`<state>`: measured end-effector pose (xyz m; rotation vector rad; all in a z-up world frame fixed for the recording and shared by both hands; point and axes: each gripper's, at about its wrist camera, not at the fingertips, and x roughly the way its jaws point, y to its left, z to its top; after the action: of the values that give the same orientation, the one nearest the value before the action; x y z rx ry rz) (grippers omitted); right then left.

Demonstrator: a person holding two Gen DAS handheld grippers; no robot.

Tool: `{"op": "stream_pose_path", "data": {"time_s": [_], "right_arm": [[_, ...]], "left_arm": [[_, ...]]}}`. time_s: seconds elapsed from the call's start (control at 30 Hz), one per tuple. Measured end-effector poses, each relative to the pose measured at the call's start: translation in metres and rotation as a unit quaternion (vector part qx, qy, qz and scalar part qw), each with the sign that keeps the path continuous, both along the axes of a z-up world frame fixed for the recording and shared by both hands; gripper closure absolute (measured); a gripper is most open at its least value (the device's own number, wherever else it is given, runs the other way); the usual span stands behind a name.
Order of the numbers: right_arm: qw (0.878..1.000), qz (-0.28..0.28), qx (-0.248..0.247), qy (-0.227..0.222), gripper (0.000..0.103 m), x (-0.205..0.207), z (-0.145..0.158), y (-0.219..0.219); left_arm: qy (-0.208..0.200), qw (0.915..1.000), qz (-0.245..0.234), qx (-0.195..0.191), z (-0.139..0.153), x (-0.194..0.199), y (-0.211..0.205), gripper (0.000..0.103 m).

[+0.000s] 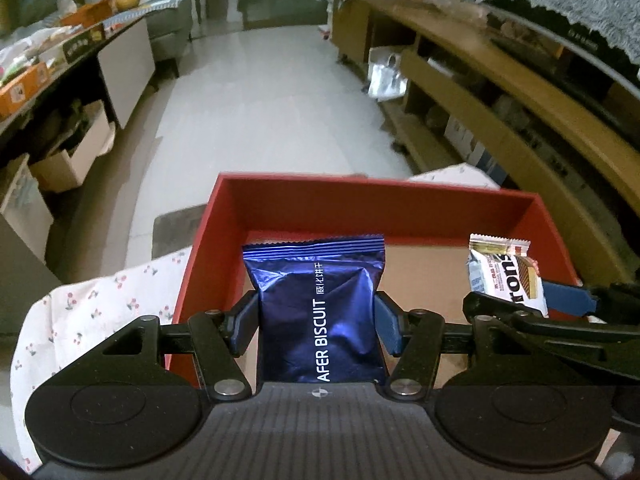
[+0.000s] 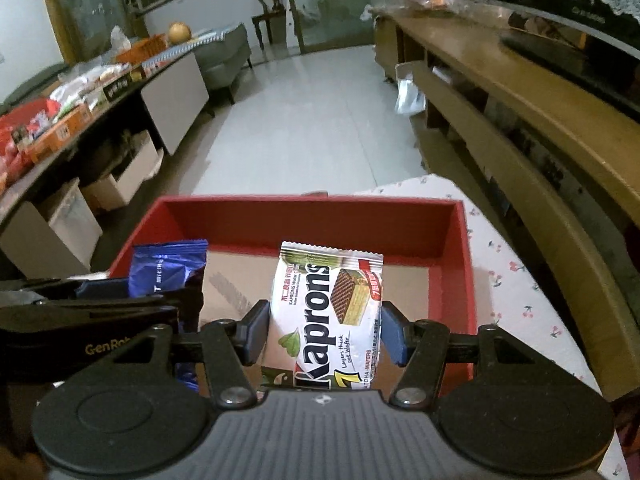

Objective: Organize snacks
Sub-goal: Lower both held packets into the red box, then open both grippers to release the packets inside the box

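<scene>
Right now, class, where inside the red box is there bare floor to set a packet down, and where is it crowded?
The red box has bare cardboard floor between the blue biscuit packet and the white wafer packet, and beyond both up to the far wall. The near side is crowded: the left gripper and right gripper hold the packets there, side by side.

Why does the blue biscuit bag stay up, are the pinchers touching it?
Touching. In the left wrist view, the left gripper has both blue pads pressed against the sides of the blue biscuit bag, holding it over the red box.
</scene>
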<state>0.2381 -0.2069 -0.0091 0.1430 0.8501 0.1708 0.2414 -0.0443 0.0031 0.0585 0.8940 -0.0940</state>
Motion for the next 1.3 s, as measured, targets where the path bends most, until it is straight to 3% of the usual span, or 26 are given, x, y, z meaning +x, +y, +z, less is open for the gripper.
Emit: {"op": "stream_pose_path", "data": {"time_s": [0.23,0.63,0.87,0.97,1.3], "right_arm": [[0.999,0.017,-0.026,0.023,0.033,0.000,-0.023,0.011],[0.998,0.026,-0.053,0.035,0.032,-0.001,-0.027,0.017],[0.997,0.028,-0.060,0.032,0.032,-0.004,-0.023,0.017],[0.997,0.024,-0.075,0.020,0.032,-0.008,-0.018,0.017],[0.998,0.006,-0.060,0.008,0.032,-0.022,0.001,0.009]], "left_arm": [[0.029,0.9994,0.002,0.018,-0.023,-0.001,0.003,0.037],[0.035,0.9987,-0.005,0.036,-0.027,-0.005,0.001,0.035],[0.028,0.9984,-0.005,0.049,-0.023,-0.010,0.001,0.031],[0.024,0.9987,-0.003,0.045,-0.019,-0.013,0.003,0.025],[0.003,0.9992,-0.012,0.038,-0.002,-0.031,0.000,0.020]]}}
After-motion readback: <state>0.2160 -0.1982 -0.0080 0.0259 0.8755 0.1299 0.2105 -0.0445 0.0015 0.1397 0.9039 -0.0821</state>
